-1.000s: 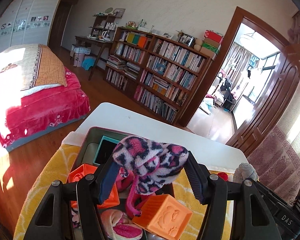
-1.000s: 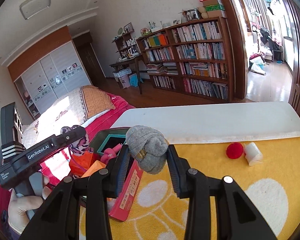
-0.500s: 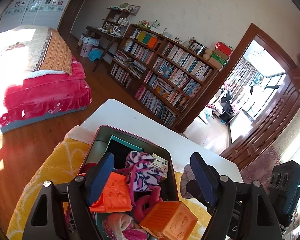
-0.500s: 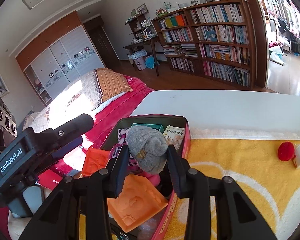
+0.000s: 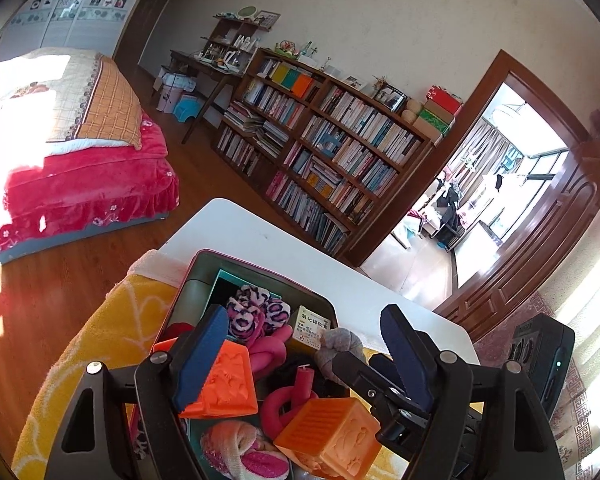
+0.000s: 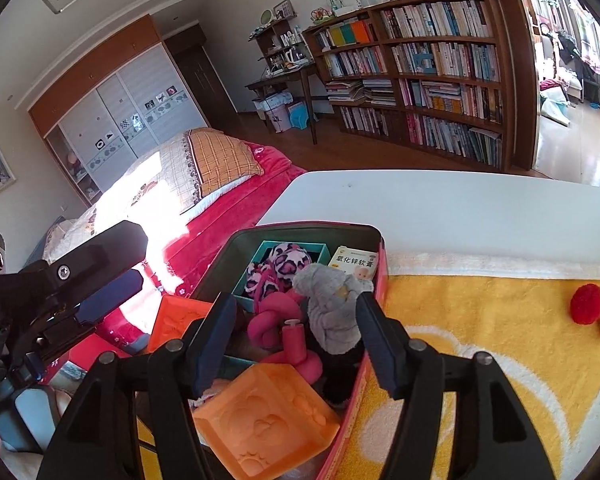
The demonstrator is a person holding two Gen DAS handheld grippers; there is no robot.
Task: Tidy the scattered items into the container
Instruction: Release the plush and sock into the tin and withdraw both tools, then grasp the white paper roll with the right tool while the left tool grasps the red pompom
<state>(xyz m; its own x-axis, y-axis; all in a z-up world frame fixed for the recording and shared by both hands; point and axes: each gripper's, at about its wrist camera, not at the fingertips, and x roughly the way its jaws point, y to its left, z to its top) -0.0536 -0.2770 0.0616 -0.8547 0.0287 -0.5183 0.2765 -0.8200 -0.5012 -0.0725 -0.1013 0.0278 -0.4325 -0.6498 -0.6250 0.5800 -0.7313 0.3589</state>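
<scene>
The right claw (image 6: 296,322) has just been opened, and a grey sock ball (image 6: 332,304) is seen between its jaws, over the red container (image 6: 374,344). A red pompom (image 6: 587,304) is left on the yellow towel (image 6: 480,320).

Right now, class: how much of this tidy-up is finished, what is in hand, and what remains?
Done: the container holds orange blocks, a pink knot and the leopard sock. In hand: the right tongs have just been opening, with the grey sock between them. Left: the red pompom on the yellow towel.
</scene>
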